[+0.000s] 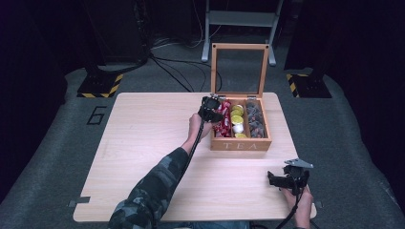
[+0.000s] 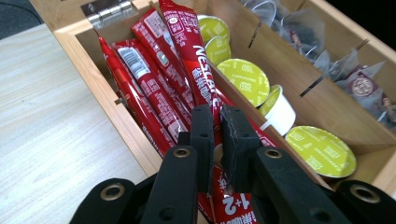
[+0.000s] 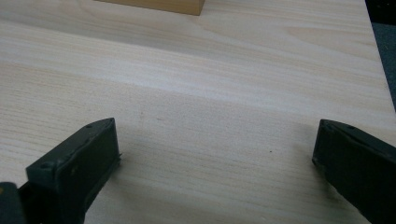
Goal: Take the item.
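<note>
Jaws of our left gripper (image 2: 215, 122) are pinched on a red sachet (image 2: 194, 56), which rises tilted between them out of the near compartment of the tea box (image 1: 241, 144). More red sachets (image 2: 149, 88) lie packed just left of the jaws; green-lidded pods (image 2: 245, 79) sit in the next compartment to their right, tea bags (image 2: 362, 86) beyond that. Our right gripper (image 3: 215, 154) hovers low over bare table (image 3: 210, 84), jaws spread wide, holding nothing, well apart from the box.

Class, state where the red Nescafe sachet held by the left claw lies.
The red Nescafe sachet is pinched in the left claw, over the wooden tea box's leftmost compartment, beside the green-lidded capsules.
</note>
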`<state>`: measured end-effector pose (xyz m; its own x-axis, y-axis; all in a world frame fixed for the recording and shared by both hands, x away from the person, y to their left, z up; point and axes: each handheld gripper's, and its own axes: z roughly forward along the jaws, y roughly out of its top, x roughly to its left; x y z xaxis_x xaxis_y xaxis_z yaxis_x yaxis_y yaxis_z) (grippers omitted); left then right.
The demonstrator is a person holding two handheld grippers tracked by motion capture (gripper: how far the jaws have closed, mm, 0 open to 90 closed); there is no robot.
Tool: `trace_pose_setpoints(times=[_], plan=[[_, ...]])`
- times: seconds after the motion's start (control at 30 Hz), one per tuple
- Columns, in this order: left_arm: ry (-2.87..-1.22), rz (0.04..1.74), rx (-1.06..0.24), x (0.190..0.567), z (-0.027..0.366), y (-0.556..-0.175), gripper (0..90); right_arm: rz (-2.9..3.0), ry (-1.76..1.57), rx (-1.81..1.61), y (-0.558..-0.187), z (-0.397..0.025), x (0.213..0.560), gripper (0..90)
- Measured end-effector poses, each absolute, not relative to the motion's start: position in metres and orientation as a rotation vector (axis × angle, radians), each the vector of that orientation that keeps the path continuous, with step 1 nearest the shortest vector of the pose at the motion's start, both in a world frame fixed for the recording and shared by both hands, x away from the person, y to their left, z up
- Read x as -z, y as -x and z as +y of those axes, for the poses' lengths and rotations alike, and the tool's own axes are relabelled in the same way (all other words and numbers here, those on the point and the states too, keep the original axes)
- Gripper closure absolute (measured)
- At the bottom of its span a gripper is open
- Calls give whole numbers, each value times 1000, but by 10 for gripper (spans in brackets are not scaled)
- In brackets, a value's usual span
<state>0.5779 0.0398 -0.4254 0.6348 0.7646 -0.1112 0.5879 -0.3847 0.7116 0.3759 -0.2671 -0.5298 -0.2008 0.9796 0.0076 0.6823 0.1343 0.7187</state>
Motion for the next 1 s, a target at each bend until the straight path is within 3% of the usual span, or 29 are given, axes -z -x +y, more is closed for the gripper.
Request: trace_pose_setpoints(times=[1.0], plan=[[-2067, 923, -341, 390, 61, -550, 831, 1951, -1586, -828, -376, -268, 530, 0]])
